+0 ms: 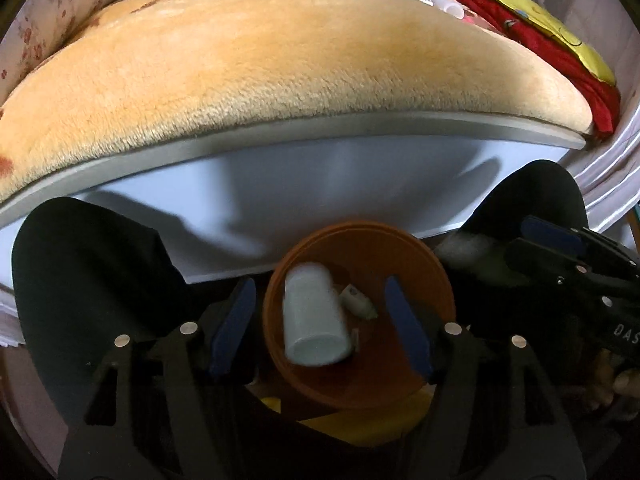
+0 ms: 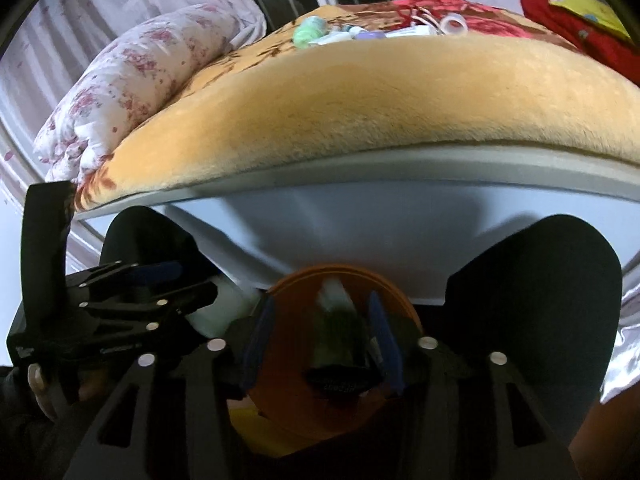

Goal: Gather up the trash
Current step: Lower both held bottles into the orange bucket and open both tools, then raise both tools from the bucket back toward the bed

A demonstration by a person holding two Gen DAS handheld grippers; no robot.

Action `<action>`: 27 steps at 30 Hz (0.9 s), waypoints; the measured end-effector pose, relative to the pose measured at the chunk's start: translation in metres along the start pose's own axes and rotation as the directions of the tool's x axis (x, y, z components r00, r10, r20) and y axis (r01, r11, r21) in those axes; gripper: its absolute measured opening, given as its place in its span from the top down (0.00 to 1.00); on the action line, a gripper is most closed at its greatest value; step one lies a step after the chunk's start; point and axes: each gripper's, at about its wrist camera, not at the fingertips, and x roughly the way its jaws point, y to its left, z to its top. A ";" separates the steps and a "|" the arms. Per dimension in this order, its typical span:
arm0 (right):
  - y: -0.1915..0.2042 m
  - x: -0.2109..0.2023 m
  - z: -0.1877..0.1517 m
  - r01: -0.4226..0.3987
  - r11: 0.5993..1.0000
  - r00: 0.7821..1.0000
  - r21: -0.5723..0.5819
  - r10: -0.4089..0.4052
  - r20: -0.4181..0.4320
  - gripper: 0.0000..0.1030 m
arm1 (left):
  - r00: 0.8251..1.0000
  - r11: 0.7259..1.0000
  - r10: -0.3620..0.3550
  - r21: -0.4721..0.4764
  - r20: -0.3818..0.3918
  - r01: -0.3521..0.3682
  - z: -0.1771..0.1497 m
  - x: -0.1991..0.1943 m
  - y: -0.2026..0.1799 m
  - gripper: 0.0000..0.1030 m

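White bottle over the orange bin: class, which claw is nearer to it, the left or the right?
Left. The white bottle sits between the left claw's open fingers, over the orange bin. The right claw is off to its right, beyond the bin's rim.

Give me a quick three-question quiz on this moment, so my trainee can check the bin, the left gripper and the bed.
1. True or false: the orange bin stands on the bed's blanket.
2. The left gripper is: A) shut on the white bottle; B) open, with the bottle between its fingers over the bin; C) out of view.
3. Where do small items lie uncollected?

Key:
1. False. It sits below the bed edge, between the person's knees.
2. B.
3. On the far side of the blanket.
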 end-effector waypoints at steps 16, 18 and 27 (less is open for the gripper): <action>-0.002 -0.027 0.019 0.026 1.000 0.994 -0.004 -0.025 0.102 0.30 | 0.997 0.999 0.026 0.031 0.076 -0.028 0.014 -0.018 -0.010 0.29; -0.006 -0.033 0.031 0.024 1.000 0.992 -0.004 -0.023 0.124 0.30 | 0.994 0.999 0.022 0.040 0.108 -0.026 0.020 -0.028 -0.011 0.28; -0.044 -0.047 0.135 0.112 0.994 0.963 -0.010 -0.106 0.246 0.27 | 0.976 1.000 -0.006 0.010 0.220 0.004 0.081 -0.050 -0.006 0.21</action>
